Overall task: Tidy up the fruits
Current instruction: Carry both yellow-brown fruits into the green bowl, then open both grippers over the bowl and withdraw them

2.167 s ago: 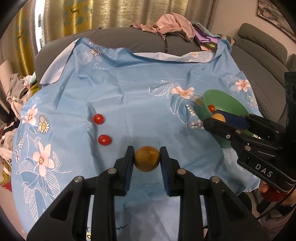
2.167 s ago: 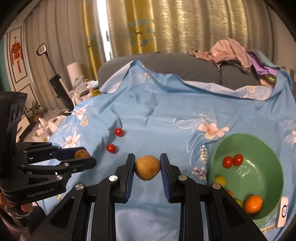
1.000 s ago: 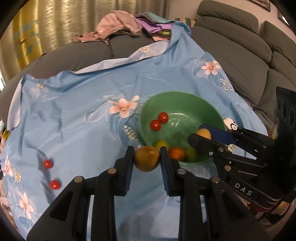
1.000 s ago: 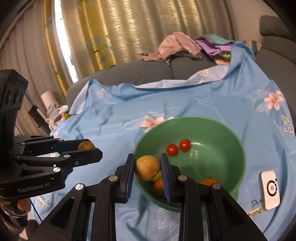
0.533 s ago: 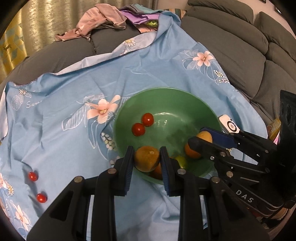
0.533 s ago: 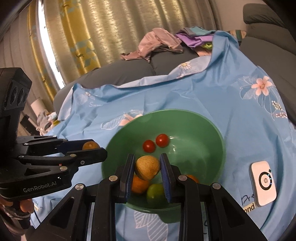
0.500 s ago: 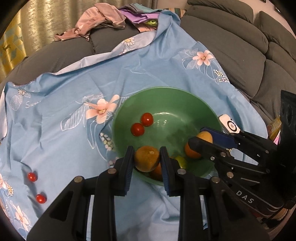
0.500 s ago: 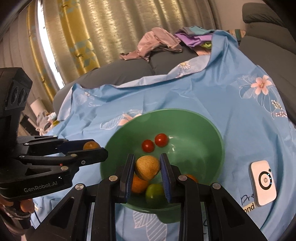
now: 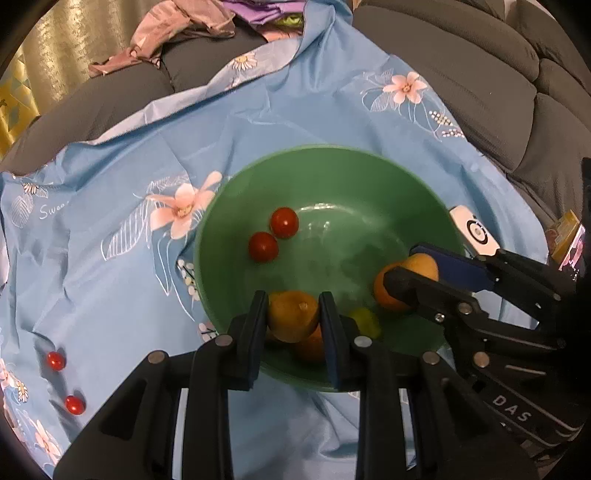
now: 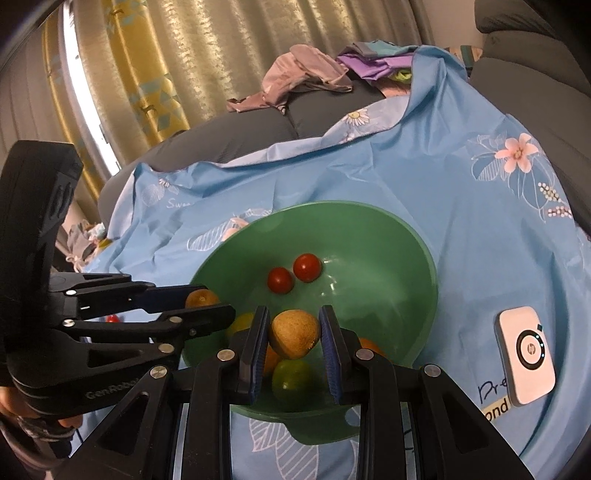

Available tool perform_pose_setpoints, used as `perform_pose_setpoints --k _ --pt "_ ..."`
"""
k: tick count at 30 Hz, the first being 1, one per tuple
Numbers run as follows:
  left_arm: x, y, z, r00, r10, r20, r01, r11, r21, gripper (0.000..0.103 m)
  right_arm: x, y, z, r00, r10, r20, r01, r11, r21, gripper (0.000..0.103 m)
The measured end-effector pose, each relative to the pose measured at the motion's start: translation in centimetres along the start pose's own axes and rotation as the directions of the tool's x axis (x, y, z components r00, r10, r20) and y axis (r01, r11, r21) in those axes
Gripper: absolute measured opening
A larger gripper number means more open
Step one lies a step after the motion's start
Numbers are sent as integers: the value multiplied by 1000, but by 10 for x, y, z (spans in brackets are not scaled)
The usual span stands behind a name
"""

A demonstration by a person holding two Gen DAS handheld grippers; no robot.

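A green bowl [image 9: 332, 166] [image 10: 406, 236] sits on the blue flowered cloth and holds two cherry tomatoes [image 9: 273, 236] [image 10: 293, 273], an orange [image 9: 310, 347] and a green fruit [image 10: 291, 374]. My left gripper [image 9: 293, 314] is shut on a yellow-brown fruit [image 9: 293, 315] over the bowl's near rim. My right gripper [image 10: 293, 334] is shut on a tan round fruit [image 10: 293, 334] over the bowl's inside. Each gripper shows in the other's view, the right [image 9: 417, 273] and the left [image 10: 207, 302].
Two cherry tomatoes [image 9: 55, 360] [image 9: 75, 404] lie on the cloth [image 9: 110, 295] at the lower left. A small white device [image 10: 526, 354] lies right of the bowl. A grey sofa with a pile of clothes [image 9: 177, 26] surrounds the cloth.
Both grippers have moved from the open cloth to over the bowl, each still holding its fruit. In the last half second they have come lower and closer to the bowl.
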State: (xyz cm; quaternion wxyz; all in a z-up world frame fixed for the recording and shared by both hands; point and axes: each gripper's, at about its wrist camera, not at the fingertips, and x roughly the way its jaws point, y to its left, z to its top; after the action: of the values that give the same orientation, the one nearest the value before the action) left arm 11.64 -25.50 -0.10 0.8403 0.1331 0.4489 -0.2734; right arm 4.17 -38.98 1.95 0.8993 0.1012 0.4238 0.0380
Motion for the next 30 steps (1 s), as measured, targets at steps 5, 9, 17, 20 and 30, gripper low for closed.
perform_pose_setpoints --k 5,9,17,20,30 --pt "5 -2 0 1000 -4 -11 4 1000 -1 27 1 -2 -1 1000 -5 -6 5 1000 11 30" --pt "5 -2 0 1000 -5 -11 5 1000 -5 27 1 -1 -1 1000 -9 -8 9 1000 10 30" --pt "-7 7 -4 1000 7 8 -7 999 -39 49 -1 0 -1 1000 -14 -4 14 1000 16 30" --pt "-17 14 -9 999 26 21 -24 998 -63 66 -4 4 -1 1000 -17 -6 17 1000 8 30" --pt "-55 42 -42 994 96 44 -88 983 -158 88 -24 29 0 999 -31 11 32 999 -42 39"
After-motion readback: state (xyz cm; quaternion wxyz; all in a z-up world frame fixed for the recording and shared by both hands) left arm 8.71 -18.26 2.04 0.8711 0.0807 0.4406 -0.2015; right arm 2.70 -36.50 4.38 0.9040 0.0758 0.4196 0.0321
